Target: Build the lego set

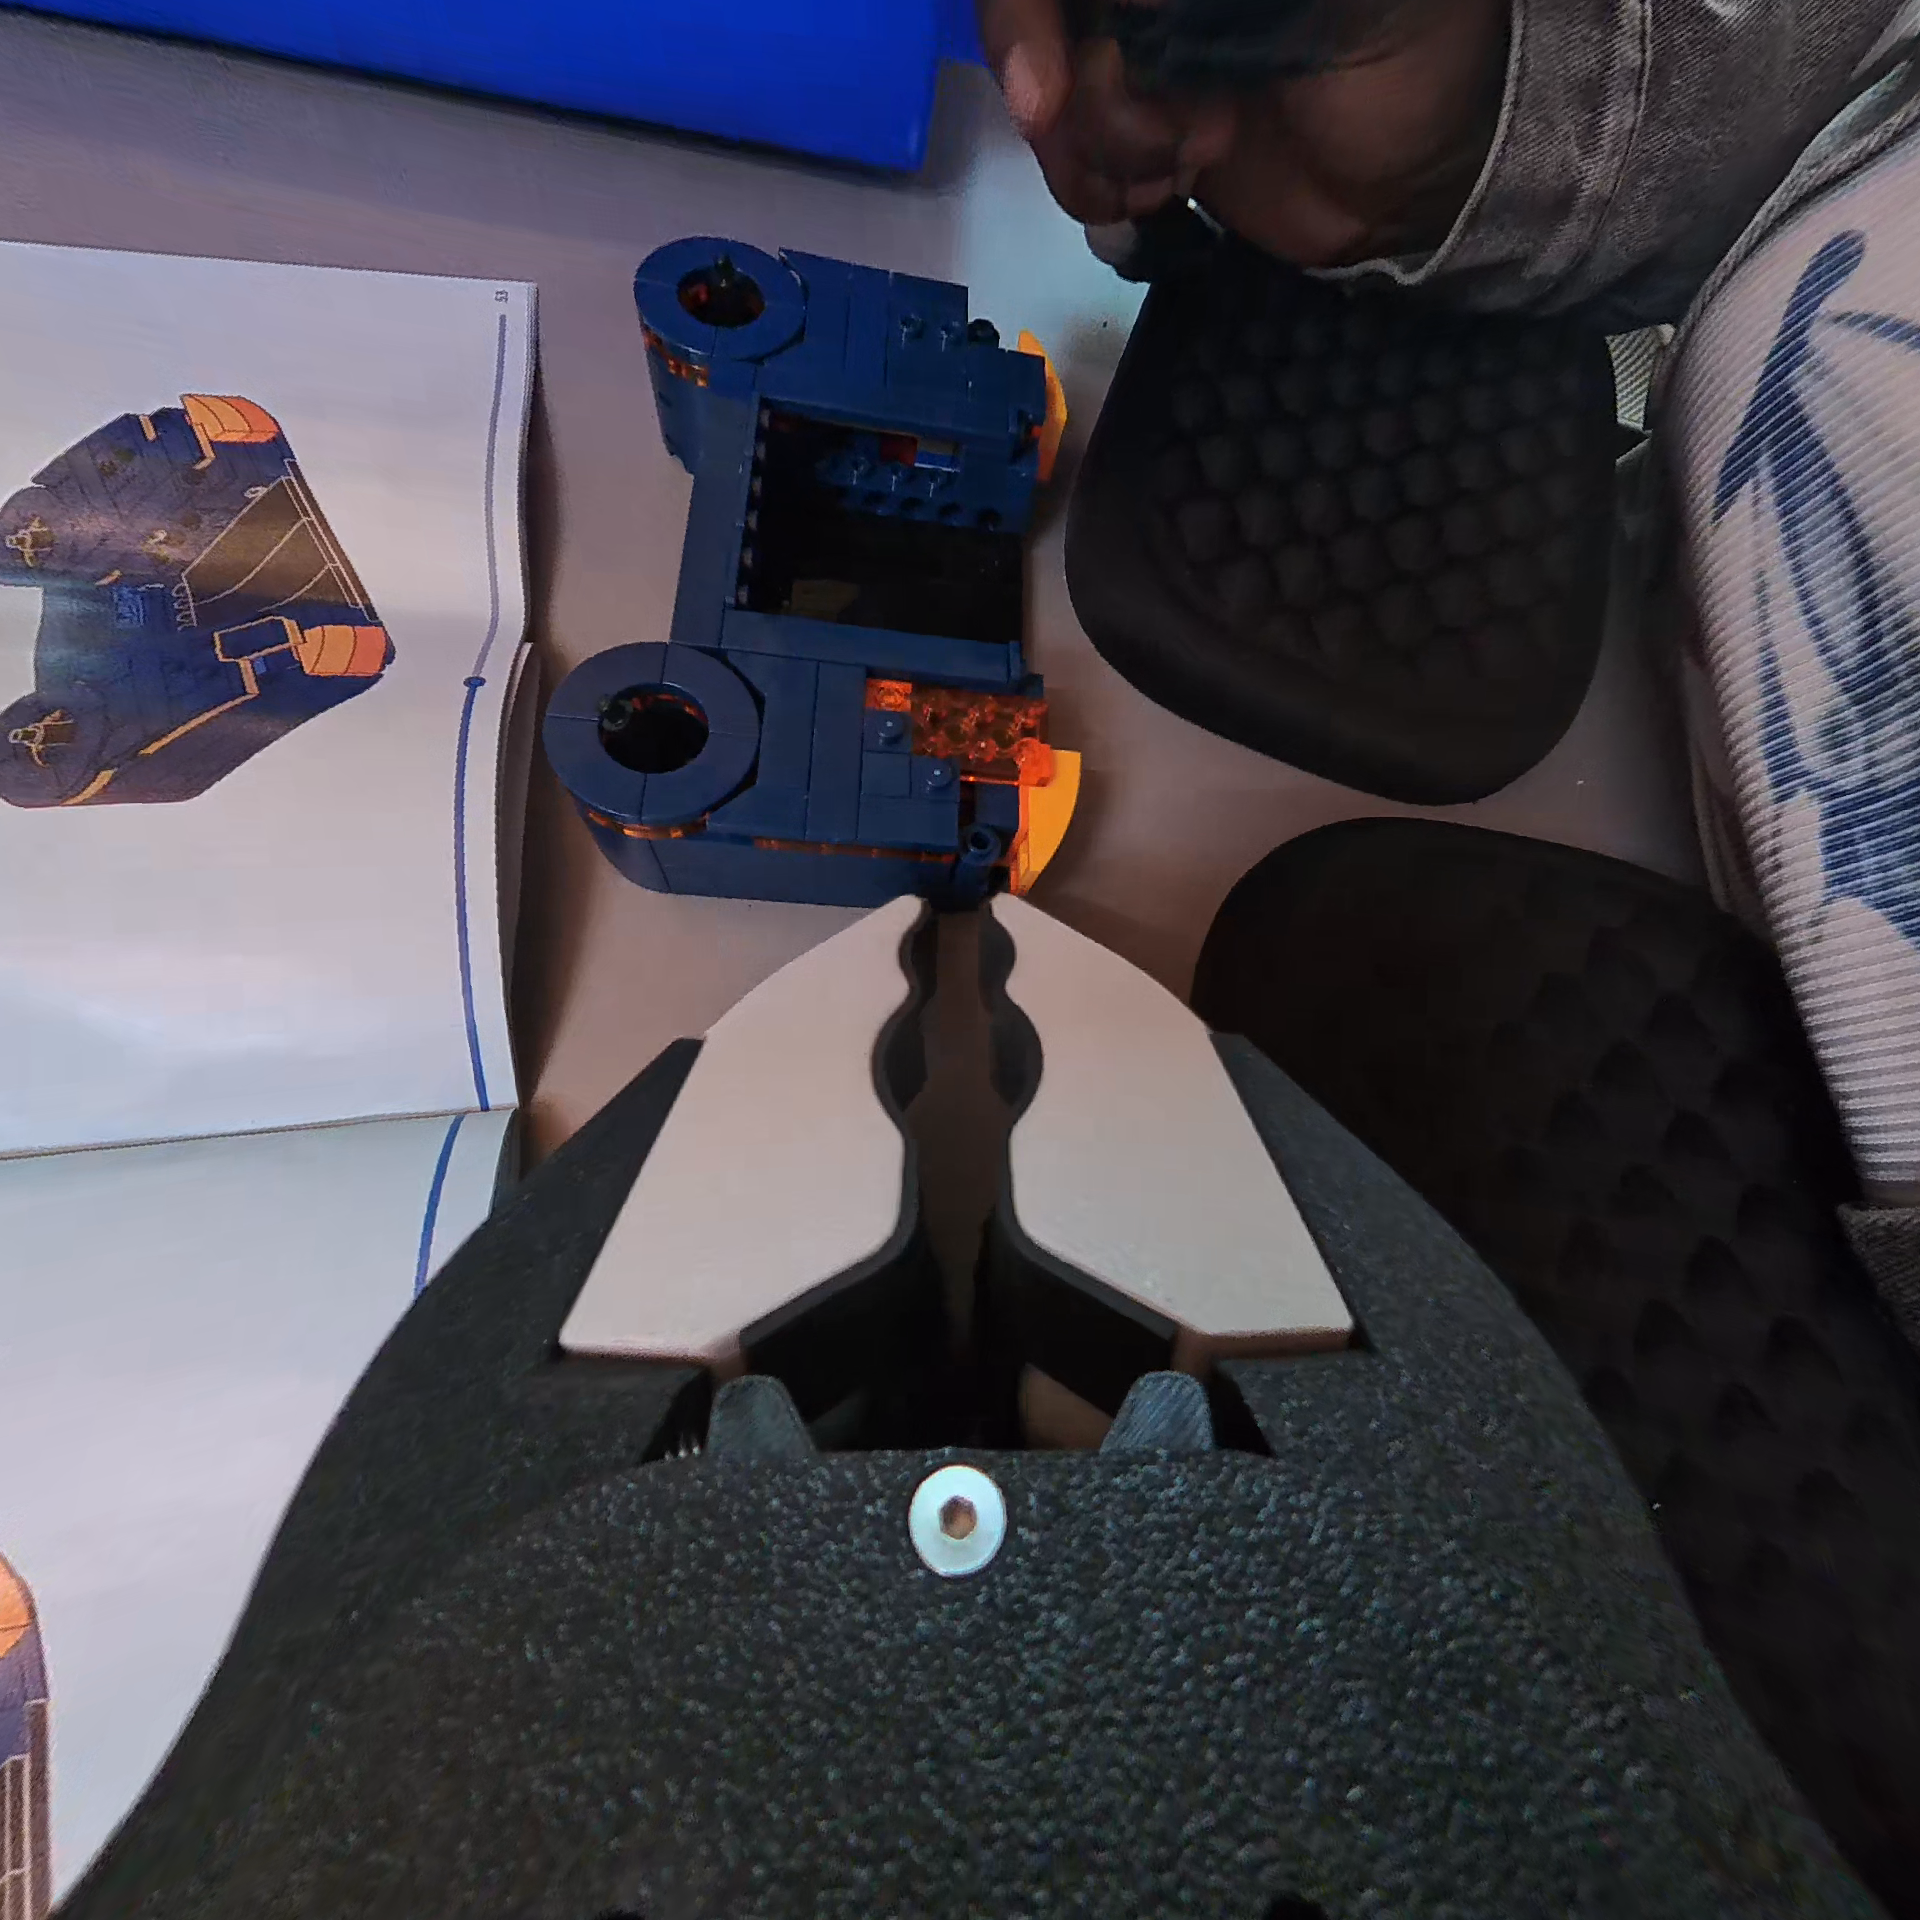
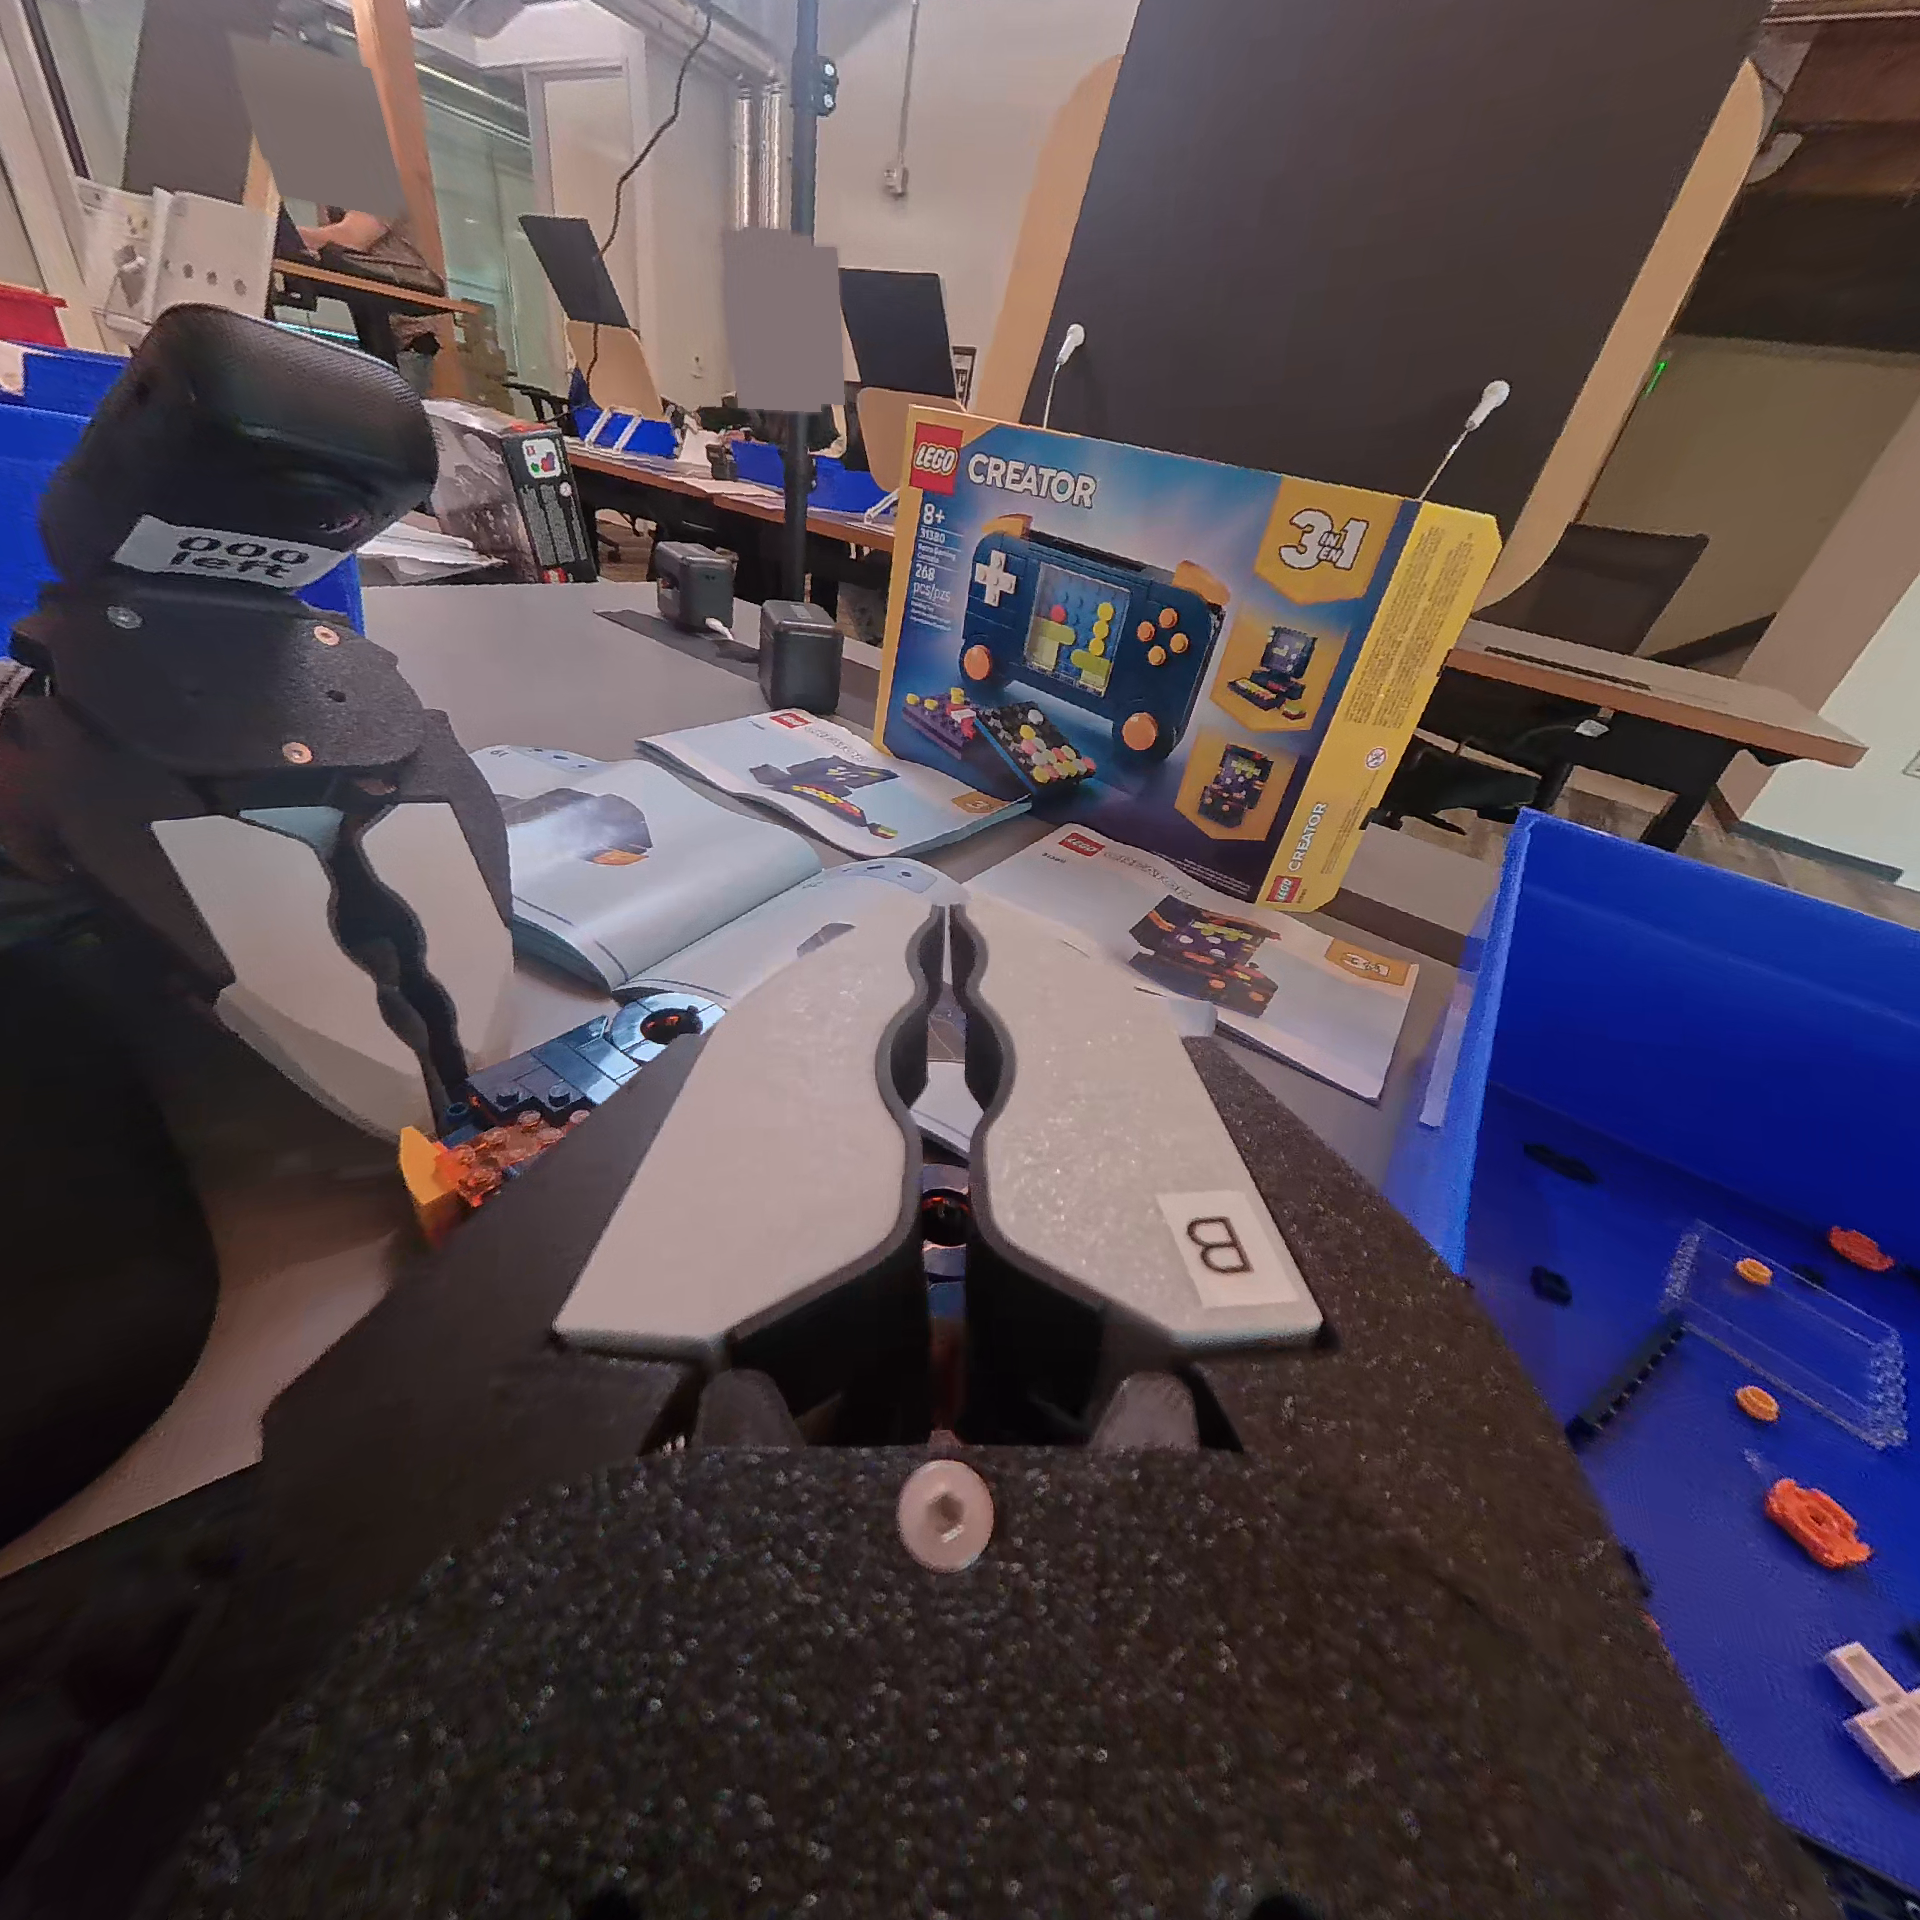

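Clearly you're midway: the dark-blue console body lies unfinished on the table, your left gripper pinching its corner peg, your right gripper pressed together, loose pieces waiting in the blue bin.

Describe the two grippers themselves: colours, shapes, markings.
Both match: a black, grainy-textured body with one silver screw in the middle, and two pale grey fingers with wavy black inner edges. The right gripper has a white letter sticker on one finger. The left gripper carries a white label under its black camera housing.
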A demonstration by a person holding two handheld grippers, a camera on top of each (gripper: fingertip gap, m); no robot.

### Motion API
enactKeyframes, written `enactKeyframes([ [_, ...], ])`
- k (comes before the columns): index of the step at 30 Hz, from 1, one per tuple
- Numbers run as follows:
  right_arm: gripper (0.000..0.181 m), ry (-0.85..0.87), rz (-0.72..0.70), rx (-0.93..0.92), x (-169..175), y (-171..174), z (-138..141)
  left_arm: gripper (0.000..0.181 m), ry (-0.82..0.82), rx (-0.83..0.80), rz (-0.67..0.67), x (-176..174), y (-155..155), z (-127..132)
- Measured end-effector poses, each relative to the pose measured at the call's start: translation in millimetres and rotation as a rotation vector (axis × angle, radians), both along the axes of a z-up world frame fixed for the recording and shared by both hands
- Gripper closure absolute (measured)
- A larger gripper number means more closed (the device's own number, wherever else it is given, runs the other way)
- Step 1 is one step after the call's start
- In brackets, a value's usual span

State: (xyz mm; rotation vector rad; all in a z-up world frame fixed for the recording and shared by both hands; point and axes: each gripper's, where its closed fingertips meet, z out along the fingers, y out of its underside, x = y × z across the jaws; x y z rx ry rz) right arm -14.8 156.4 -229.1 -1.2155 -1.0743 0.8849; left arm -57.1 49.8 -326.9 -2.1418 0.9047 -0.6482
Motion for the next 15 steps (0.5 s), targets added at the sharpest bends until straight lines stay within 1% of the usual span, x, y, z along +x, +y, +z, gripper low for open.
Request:
enactKeyframes([
  [3,0.181,-0.002,0.042,0.019,-2,-7,0,0.179,-0.005,0.004,-0.005,0,0,1],
  [8,0.181,-0.017,0.036,0.031,-4,-7,-2,0.18,-0.01,0.002,-0.004,0,0,1],
  [11,0.174,-0.014,0.043,0.024,-4,-7,-2,0.179,-0.01,0.001,-0.008,1,0,0],
  [12,0.181,-0.017,0.05,0.026,-4,-8,-2,0.179,-0.011,-0.001,-0.006,1,1,0],
  [15,0.181,-0.027,0.085,0.042,-6,-15,-3,0.177,-0.015,-0.004,-0.003,0,1,0],
])
